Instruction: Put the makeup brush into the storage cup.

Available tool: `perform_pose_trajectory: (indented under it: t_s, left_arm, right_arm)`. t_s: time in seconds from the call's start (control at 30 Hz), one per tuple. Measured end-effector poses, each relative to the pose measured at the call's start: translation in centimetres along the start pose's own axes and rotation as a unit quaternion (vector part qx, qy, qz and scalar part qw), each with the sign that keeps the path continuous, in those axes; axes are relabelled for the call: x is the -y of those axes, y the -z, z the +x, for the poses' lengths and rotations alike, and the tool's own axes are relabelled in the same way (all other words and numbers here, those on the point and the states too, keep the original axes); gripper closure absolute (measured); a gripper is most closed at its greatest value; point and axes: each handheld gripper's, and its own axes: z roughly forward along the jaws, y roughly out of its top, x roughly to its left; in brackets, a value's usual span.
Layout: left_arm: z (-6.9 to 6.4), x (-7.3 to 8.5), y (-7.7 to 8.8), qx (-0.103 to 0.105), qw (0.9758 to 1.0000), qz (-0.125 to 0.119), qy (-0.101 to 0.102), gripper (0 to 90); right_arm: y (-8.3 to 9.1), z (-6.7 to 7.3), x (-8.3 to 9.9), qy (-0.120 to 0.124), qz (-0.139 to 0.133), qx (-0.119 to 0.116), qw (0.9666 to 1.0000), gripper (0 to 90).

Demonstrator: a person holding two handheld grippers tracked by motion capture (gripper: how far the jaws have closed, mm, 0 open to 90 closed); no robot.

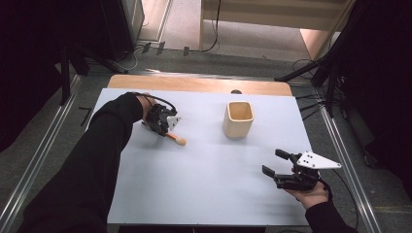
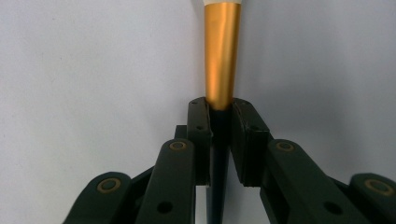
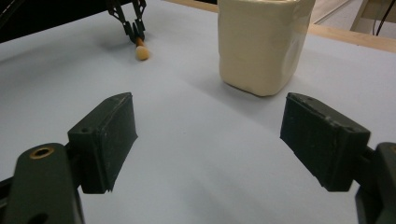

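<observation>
Here, the left gripper (image 1: 167, 132) clamped a slim makeup brush (image 2: 222, 60) with an orange metal ferrule.
The right gripper (image 1: 277, 163) waited wide and empty near the cream square cup (image 1: 238, 119), the brush's likely home.

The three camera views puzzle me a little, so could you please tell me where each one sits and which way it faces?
High view: above the person's side, facing forward and down on the white table; both black-sleeved forearms enter from below.
Left gripper view: rides the left gripper, looking along its jaws, shut on a black-handled brush with a gold metal collar.
Right gripper view: rides the right gripper, jaws open, facing a cream square-sided cup.
Shared: the right gripper view and high view both show the cup, brush and left gripper.
</observation>
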Motion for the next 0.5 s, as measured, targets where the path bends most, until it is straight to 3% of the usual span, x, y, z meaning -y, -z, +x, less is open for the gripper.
perform_pose_trajectory:
  t_s: [0.5]
  left_arm:
    - [0.0, 0.4, 1.9, 0.006, 0.998, -0.01, 0.062, 79.5]
  right_arm:
    - [0.0, 0.0, 0.0, 0.0, -0.001, -0.001, 1.0, 18.8]
